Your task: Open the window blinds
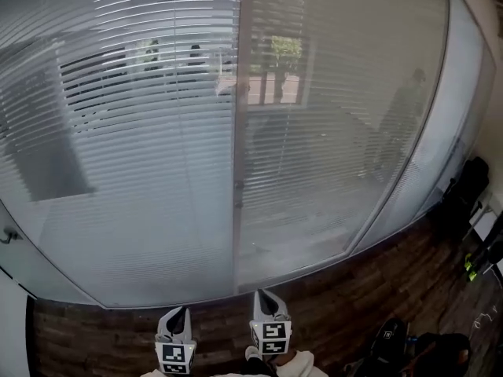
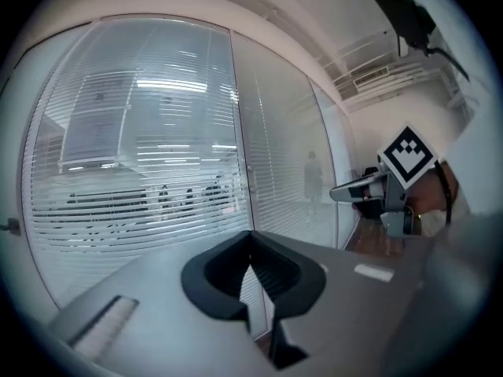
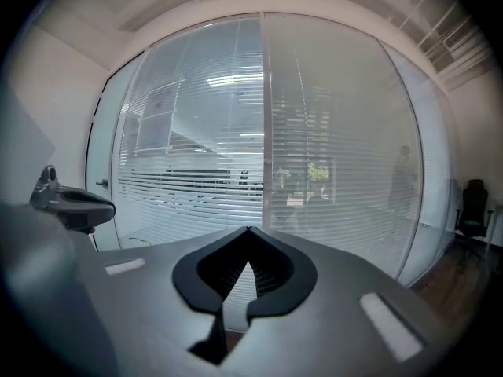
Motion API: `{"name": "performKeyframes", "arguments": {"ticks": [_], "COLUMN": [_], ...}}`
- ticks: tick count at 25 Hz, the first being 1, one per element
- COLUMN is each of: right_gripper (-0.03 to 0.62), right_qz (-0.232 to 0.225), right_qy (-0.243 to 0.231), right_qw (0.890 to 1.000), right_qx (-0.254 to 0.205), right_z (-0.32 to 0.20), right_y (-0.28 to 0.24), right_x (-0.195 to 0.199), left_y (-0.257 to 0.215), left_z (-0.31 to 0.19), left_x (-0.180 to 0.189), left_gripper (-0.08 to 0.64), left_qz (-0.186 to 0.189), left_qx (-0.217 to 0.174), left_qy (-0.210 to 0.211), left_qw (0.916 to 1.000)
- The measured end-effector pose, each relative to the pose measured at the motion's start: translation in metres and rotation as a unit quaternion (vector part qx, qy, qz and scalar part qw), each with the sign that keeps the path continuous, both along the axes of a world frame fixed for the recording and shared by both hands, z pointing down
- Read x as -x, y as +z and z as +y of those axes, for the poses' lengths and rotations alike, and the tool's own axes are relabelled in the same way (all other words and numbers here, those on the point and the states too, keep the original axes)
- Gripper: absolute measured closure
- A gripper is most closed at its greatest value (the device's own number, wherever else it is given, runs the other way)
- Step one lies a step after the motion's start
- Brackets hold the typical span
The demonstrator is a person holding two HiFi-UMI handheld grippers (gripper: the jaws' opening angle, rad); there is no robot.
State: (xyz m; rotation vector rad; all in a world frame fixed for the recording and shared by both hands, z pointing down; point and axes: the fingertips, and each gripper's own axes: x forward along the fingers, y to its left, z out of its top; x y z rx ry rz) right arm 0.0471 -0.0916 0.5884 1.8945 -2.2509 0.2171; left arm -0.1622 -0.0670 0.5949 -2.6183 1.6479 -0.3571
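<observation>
White horizontal blinds (image 1: 149, 140) hang behind a glass wall, split by a vertical frame post (image 1: 239, 179); their slats are partly tilted, and a room shows through. The blinds (image 2: 134, 171) (image 3: 196, 163) fill both gripper views. My left gripper (image 1: 178, 317) and right gripper (image 1: 266, 298) sit low in the head view, side by side, pointing at the glass and well short of it. Both have their jaws together with nothing between them. The right gripper (image 2: 354, 192) shows at the right of the left gripper view. The left gripper (image 3: 72, 201) shows at the left of the right gripper view.
A door handle (image 1: 8, 236) sits at the far left of the glass wall. A black chair (image 1: 465, 195) stands at the right, with dark bags (image 1: 393, 342) on the wooden floor (image 1: 338, 305) near my feet. A person's reflection (image 1: 401, 116) shows in the right pane.
</observation>
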Motion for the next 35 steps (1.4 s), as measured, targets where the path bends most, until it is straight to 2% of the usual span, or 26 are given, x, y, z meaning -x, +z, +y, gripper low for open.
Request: {"name": "performKeyframes", "arguments": {"ticks": [8, 16, 26, 35], "right_gripper": [0.591, 0.591, 0.592, 0.592], "right_qz": [-0.021, -0.019, -0.027, -0.030], "right_qy": [0.041, 0.049, 0.055, 0.023], "right_qw": [0.999, 0.998, 0.997, 0.999], "right_qx": [0.028, 0.036, 0.040, 0.014], "right_z": [0.058, 0.086, 0.116, 0.132], "right_y": [0.024, 0.031, 0.025, 0.011], "right_x": [0.038, 0.055, 0.054, 0.034], "left_y": [0.003, 0.008, 0.000, -0.001], "left_z": [0.045, 0.067, 0.088, 0.100], "left_x": [0.035, 0.050, 0.038, 0.008], "left_gripper": [0.560, 0.560, 0.560, 0.560], "left_qz": [0.010, 0.025, 0.031, 0.038], "left_qx": [0.003, 0.002, 0.001, -0.002], "left_qy": [0.036, 0.045, 0.064, 0.062], "left_qw": [0.9993, 0.9987, 0.9975, 0.9974]}}
